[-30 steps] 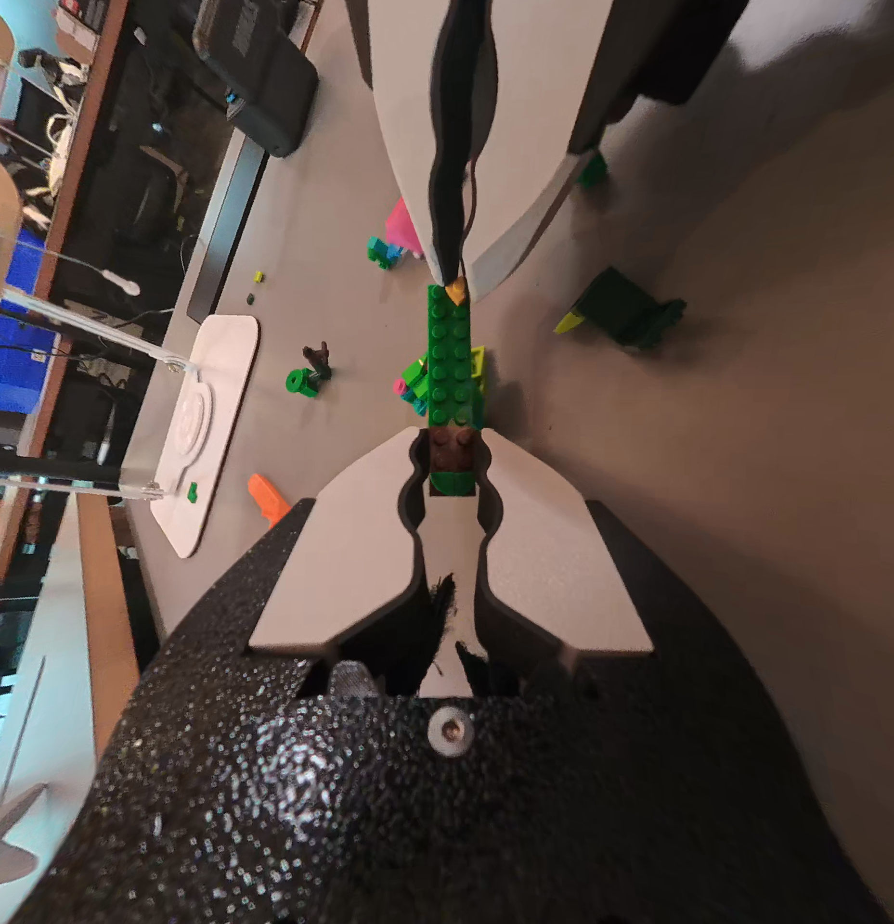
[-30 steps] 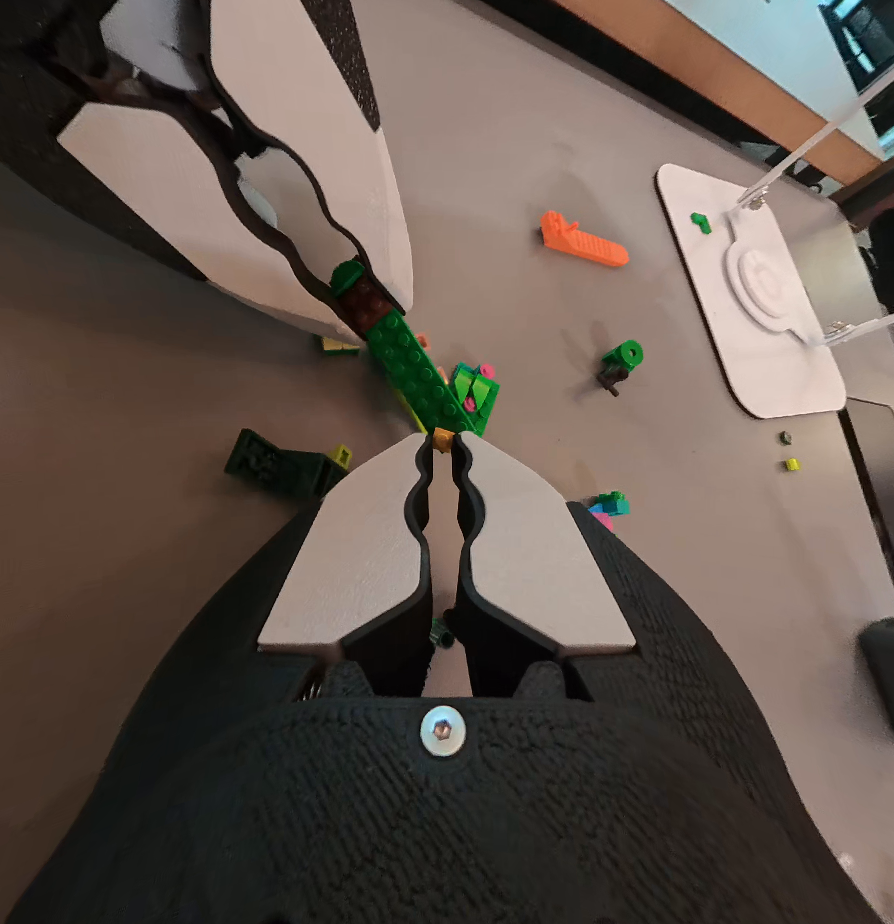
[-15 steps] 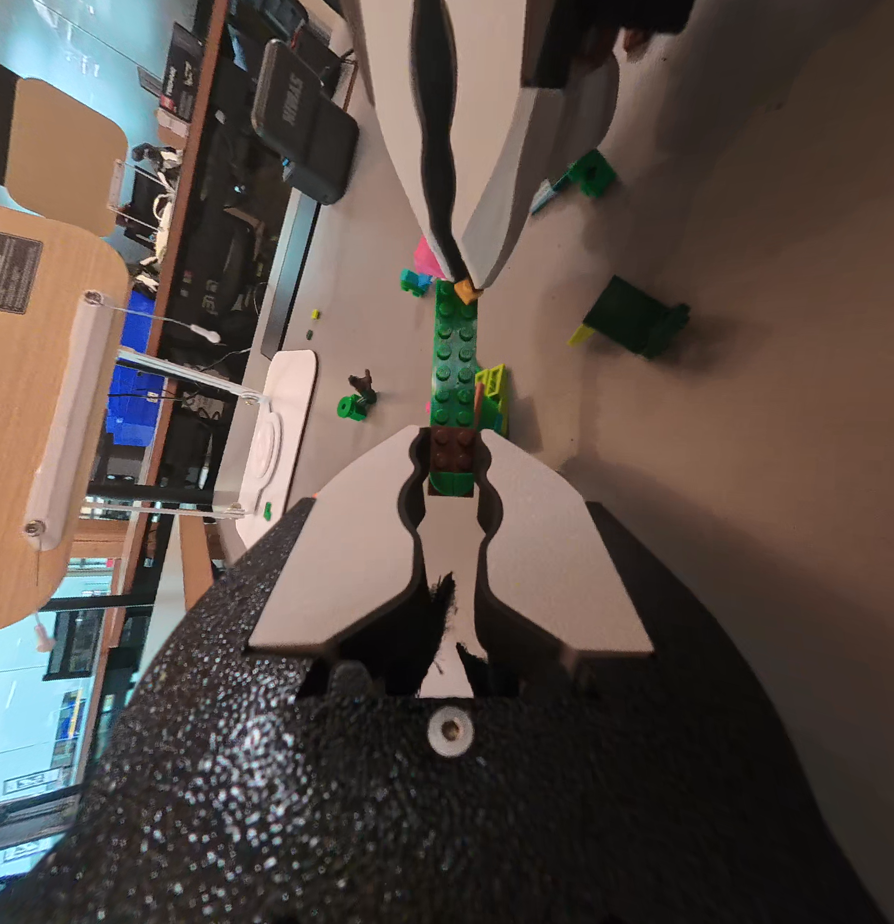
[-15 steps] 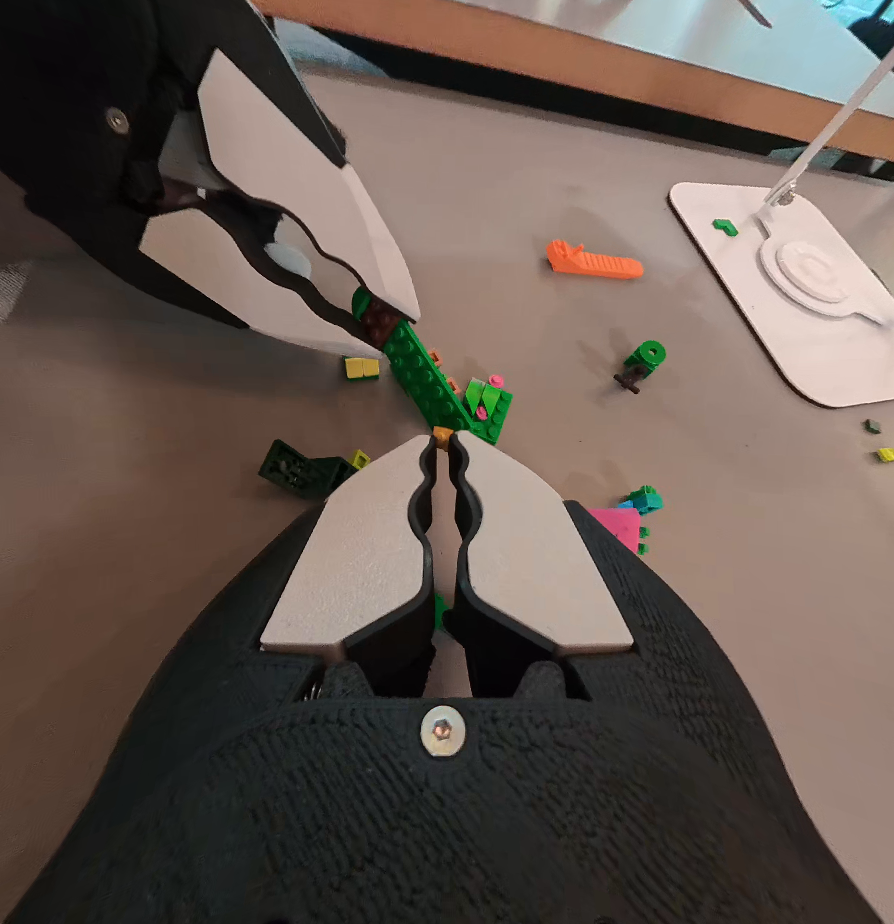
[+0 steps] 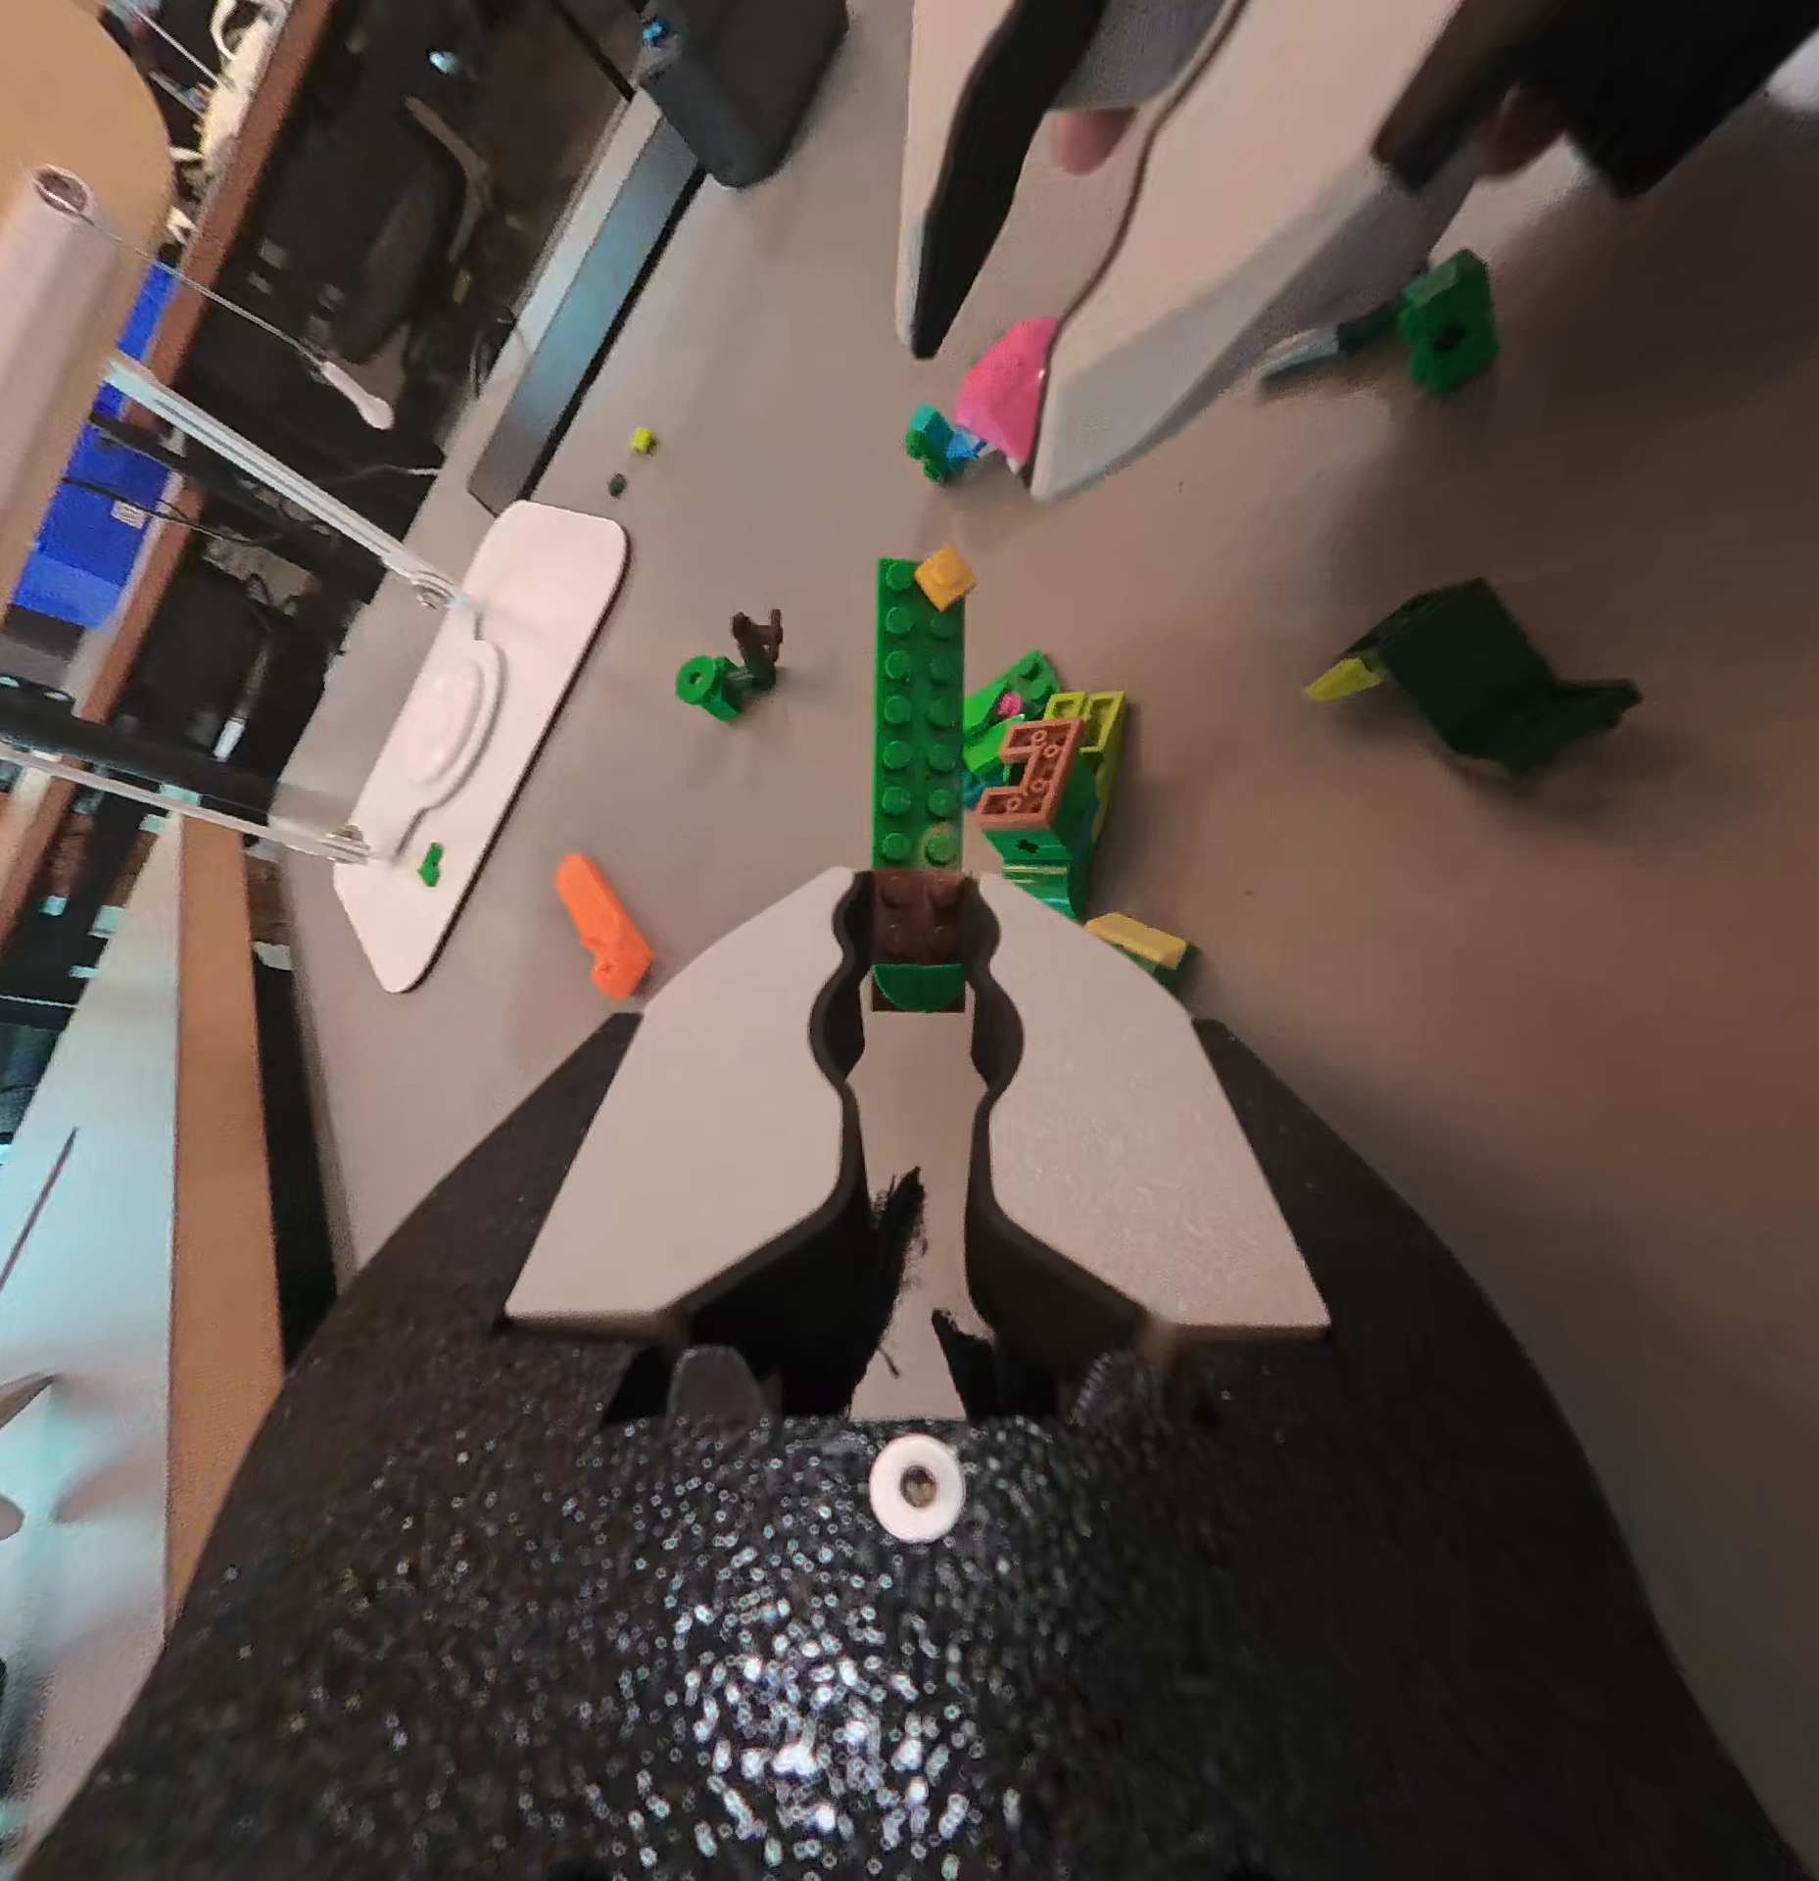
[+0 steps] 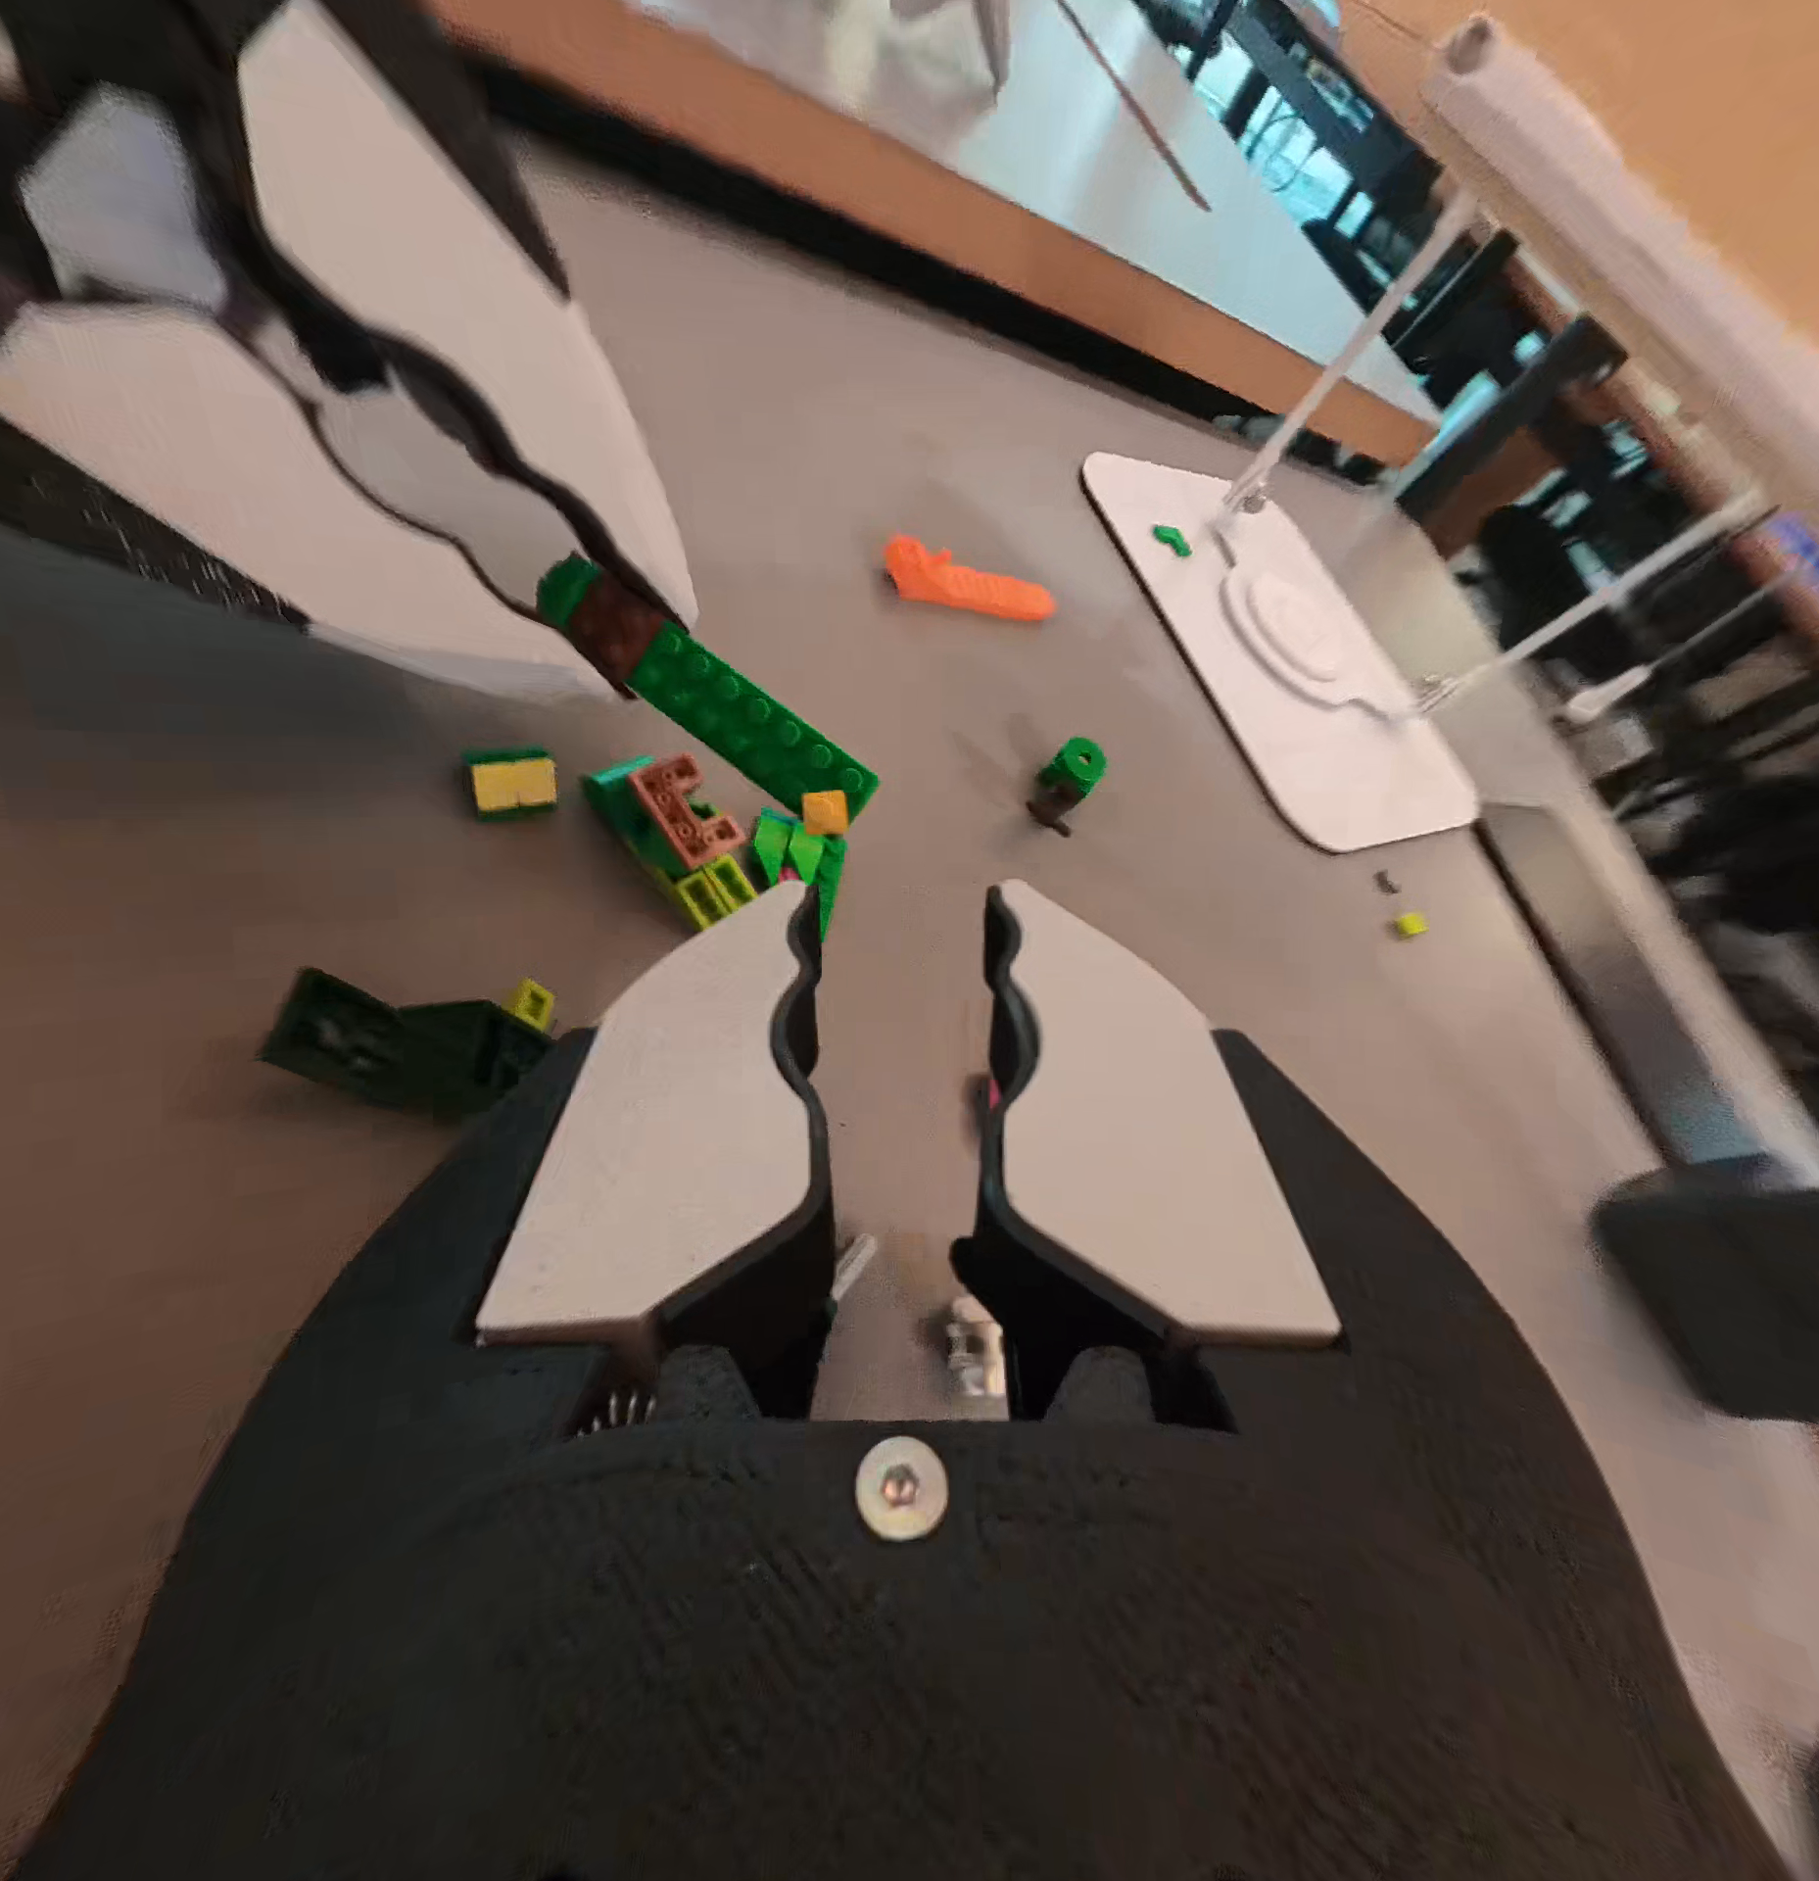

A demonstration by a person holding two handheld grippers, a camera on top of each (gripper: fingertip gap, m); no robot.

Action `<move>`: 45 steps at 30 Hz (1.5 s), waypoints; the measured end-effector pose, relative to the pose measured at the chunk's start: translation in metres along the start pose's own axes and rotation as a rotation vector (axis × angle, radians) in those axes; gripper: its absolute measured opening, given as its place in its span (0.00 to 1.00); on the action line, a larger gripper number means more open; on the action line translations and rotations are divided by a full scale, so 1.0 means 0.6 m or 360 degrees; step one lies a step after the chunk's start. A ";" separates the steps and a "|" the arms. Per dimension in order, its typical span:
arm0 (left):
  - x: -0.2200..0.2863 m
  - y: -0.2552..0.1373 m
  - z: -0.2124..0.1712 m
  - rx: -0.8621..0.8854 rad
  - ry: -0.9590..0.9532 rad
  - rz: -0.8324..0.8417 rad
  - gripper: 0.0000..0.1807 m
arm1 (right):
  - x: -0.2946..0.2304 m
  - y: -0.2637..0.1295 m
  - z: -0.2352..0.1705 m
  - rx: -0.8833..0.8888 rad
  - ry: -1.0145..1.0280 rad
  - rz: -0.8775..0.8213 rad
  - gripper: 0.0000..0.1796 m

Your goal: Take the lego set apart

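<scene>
Left wrist view: left gripper [image 5: 917,916] clamped on green plate's [image 5: 917,713] brown end; right gripper [image 6: 897,896] apart, empty.

Pieces scattered on the table [image 5: 1495,1120]

Long plate [image 5: 918,713] runs up mid-frame; brick cluster [image 5: 1047,774] just right; separator tool [image 5: 602,921] lower left; stand base [image 5: 498,733] farther left.

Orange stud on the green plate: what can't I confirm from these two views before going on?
- Whether the orange stud is still pressed onto the green plate or loose: it sits askew, too small to tell in either view.
- The plate's near end: covered by the left tool.
- The right wrist view: motion blur smears the brick pile.
- The pink piece: partly behind the right tool.
</scene>
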State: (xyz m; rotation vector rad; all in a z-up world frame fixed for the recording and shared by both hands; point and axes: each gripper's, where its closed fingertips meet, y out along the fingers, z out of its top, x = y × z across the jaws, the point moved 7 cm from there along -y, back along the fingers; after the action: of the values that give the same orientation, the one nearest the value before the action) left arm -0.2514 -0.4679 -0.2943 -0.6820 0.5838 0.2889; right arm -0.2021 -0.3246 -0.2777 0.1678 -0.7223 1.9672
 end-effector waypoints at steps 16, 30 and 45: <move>0.017 0.001 0.006 -0.0057 0.0150 -0.0096 0.09 | -0.061 0.025 0.017 -0.0341 -0.0825 -0.0170 0.16; 0.034 -0.004 0.020 0.0093 0.0605 0.0052 0.09 | -0.061 0.016 0.001 -0.0455 -0.0850 -0.0009 0.08; 0.014 0.023 -0.001 -0.0144 0.0346 0.0214 0.09 | -0.031 0.015 -0.004 -0.0314 -0.0443 -0.0098 0.10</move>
State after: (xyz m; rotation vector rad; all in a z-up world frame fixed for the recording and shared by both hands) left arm -0.2511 -0.4575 -0.3070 -0.7685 0.8300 0.3709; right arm -0.2000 -0.3402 -0.2908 0.3445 -1.0737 1.8204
